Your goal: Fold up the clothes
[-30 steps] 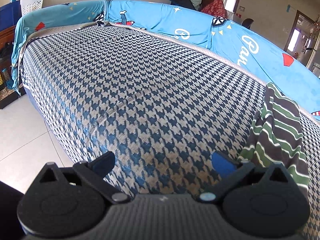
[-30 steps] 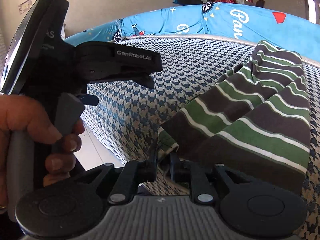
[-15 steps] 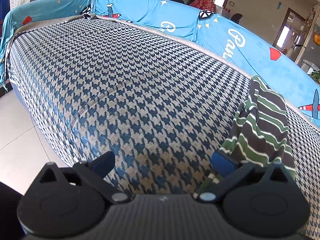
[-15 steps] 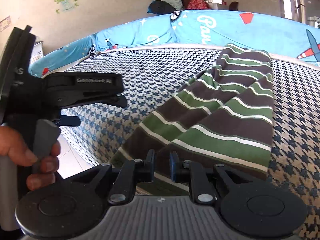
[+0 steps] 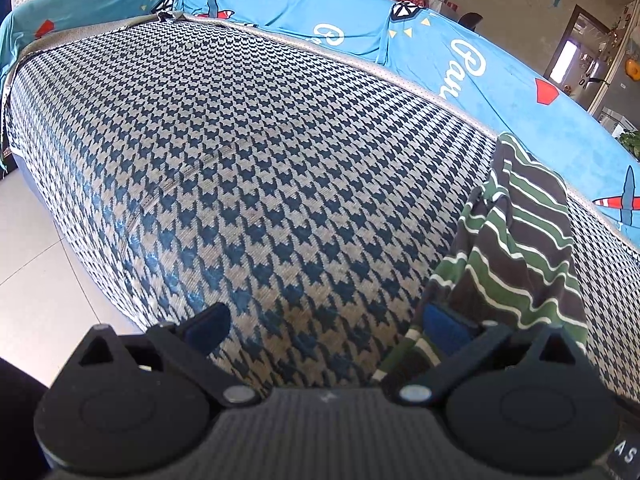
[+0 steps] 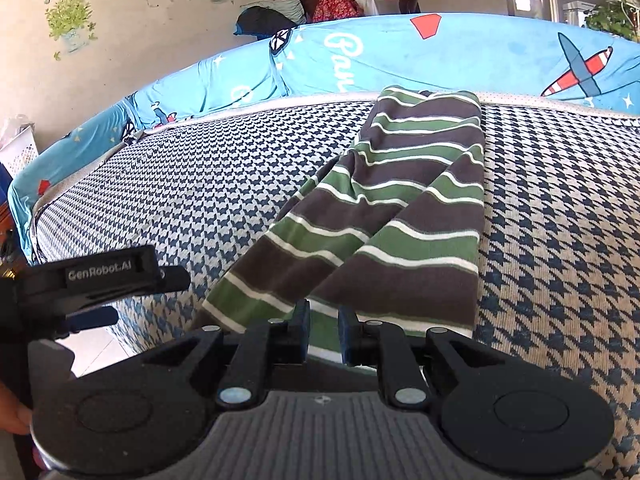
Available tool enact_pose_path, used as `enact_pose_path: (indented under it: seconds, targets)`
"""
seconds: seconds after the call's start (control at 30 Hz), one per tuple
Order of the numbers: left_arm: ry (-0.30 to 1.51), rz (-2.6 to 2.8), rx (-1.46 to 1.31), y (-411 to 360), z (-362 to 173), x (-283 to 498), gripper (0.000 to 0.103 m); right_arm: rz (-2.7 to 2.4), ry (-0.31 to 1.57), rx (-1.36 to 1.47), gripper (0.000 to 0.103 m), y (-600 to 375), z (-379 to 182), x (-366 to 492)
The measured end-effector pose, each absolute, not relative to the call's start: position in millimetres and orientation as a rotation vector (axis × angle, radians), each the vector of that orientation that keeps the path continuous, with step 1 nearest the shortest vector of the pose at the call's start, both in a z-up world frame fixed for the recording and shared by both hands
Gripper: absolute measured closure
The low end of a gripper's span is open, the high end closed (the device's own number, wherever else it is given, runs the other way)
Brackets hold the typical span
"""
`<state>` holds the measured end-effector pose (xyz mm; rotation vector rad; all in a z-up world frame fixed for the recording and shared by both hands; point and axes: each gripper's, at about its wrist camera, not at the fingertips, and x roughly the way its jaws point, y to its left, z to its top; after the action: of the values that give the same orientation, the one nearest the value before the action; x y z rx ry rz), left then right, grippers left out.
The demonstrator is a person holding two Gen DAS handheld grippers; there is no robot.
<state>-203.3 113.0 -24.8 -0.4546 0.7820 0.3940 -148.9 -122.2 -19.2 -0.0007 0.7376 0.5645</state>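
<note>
Striped garment (image 6: 404, 216) — right gripper's (image 6: 323, 330) catch

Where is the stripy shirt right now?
The striped shirt lies on the houndstooth bed cover, reaching toward the blue blanket. Its near edge is pinched in the right gripper.

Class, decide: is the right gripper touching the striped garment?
Touching. The right wrist view shows the right gripper nearly closed, pinching the near edge of the striped garment.
</note>
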Motion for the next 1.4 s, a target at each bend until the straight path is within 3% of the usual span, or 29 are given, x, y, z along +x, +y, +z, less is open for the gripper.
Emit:
enact_pose_path:
  seconds: [0.43,0.77,1.07,1.1,1.23,1.4]
  targets:
    - [0.809,0.412,-0.437,107.6,-33.0,-191.9,0.000,0.582,0.674,-0.009,0.088,-94.4,-5.7,-76.1]
    - [0.809,0.430,-0.440,111.2,-31.1,-189.1,0.000,0.574,0.662,-0.007,0.070,-65.4,-12.7,-33.0]
    - [0.839,0.425,-0.448,110.0,-35.6,-182.1,0.000,0.511,0.643,-0.119,0.069,-43.0,-23.5,-10.7]
    - [0.841,0.423,-0.447,109.1,-35.6,-181.7,0.000,0.511,0.647,-0.125,0.070,-41.5,-25.0,-8.7]
    - [0.836,0.416,-0.431,105.2,-34.4,-179.6,0.000,0.518,0.664,-0.143,0.092,-34.2,-30.0,-1.9]
    - [0.799,0.403,-0.382,98.6,-28.1,-178.2,0.000,0.553,0.622,-0.075,0.094,-32.5,-20.6,0.8]
